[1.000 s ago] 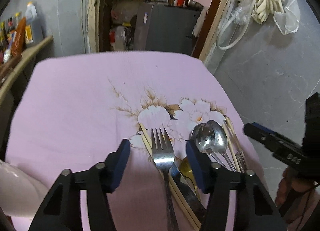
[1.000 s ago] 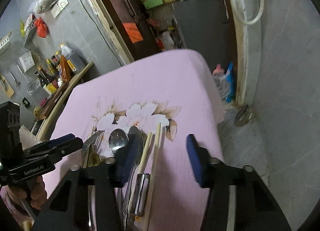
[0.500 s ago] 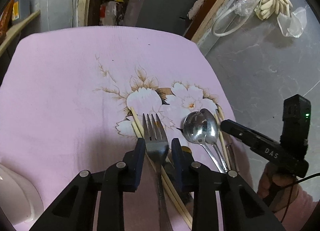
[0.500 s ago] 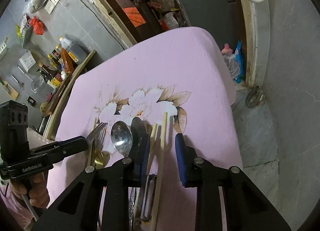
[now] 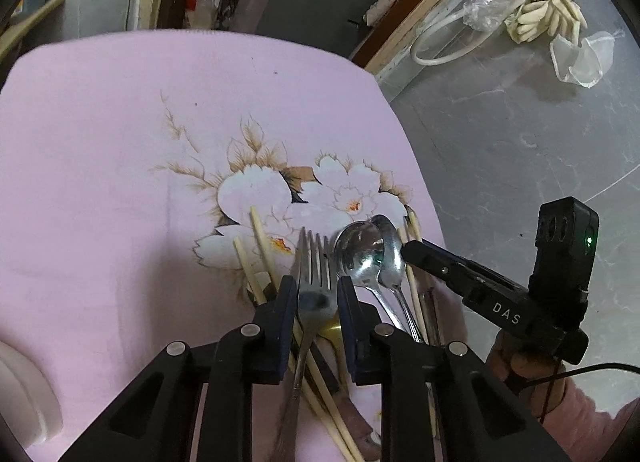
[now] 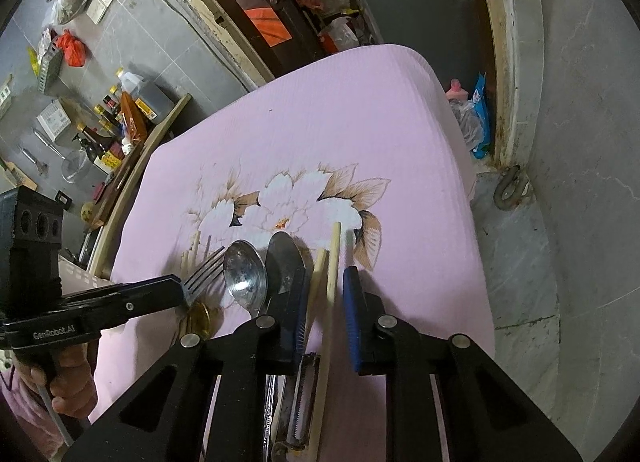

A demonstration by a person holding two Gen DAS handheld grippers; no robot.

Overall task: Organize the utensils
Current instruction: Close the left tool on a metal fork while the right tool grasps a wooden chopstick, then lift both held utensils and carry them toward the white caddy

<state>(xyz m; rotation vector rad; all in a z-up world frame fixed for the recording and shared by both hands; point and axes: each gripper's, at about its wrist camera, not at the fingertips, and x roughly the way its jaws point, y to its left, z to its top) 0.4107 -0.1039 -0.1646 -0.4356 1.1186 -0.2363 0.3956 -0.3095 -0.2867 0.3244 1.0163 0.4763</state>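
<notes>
Several utensils lie in a heap on the pink flowered tablecloth point(image 5: 120, 141). A steel fork point(image 5: 316, 274) sits between the pads of my left gripper point(image 5: 318, 298), whose jaws are closing and touch both edges of its neck; the tines stick out in front. Two pale chopsticks point(image 6: 330, 262) lie side by side between the closing jaws of my right gripper point(image 6: 326, 294), with a thin gap left at the right pad. Two steel spoons point(image 5: 360, 258) rest bowl-up between the grippers. The right gripper point(image 5: 408, 252) shows from the side, beside the spoons.
More chopsticks point(image 5: 260, 246), a gold spoon point(image 6: 200, 318) and a serrated peeler point(image 6: 300, 402) lie in the same heap. A white container point(image 5: 24, 390) stands at the near left. The table's right edge drops to a grey floor point(image 6: 580, 181). A shelf of bottles point(image 6: 120, 113) lines the left.
Both pairs of jaws have narrowed from wide open. The left gripper came forward and down over the fork's neck. The right jaws drew in around the two chopsticks.
</notes>
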